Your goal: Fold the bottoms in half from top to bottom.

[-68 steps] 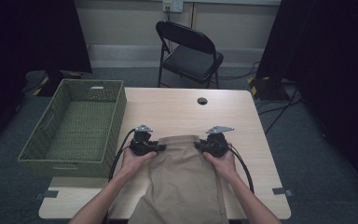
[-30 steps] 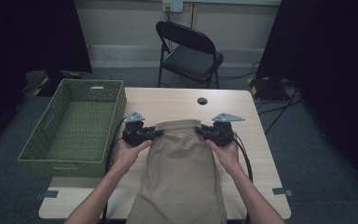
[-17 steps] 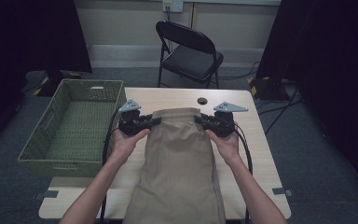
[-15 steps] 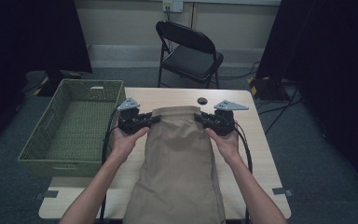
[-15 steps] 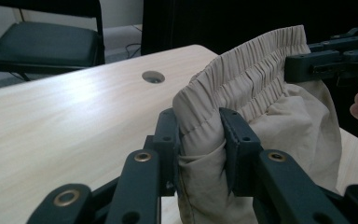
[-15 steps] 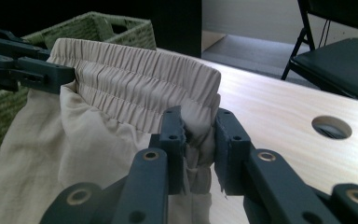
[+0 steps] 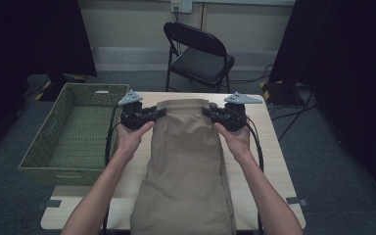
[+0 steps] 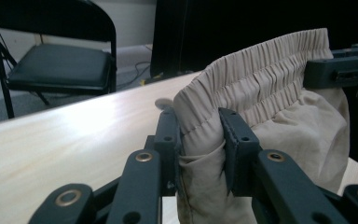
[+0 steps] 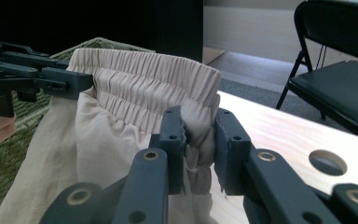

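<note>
Left hand-held gripper (image 7: 159,113): jaws clamped on the left end of the elastic waistband of the beige trousers (image 7: 188,166). Right hand-held gripper (image 7: 208,112): clamped on the right end. Trousers: lying lengthwise along the worktop (image 7: 269,147). Green woven basket (image 7: 73,132): at the worktop's left.

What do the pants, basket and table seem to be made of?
Pants: thin matte beige woven cloth, likely cotton blend; gathered elastic waistband, soft creases.
Basket: green woven wicker or plastic, I cannot tell which; visible weave.
Table: pale wood or laminate; faint grain, slight sheen.
</note>
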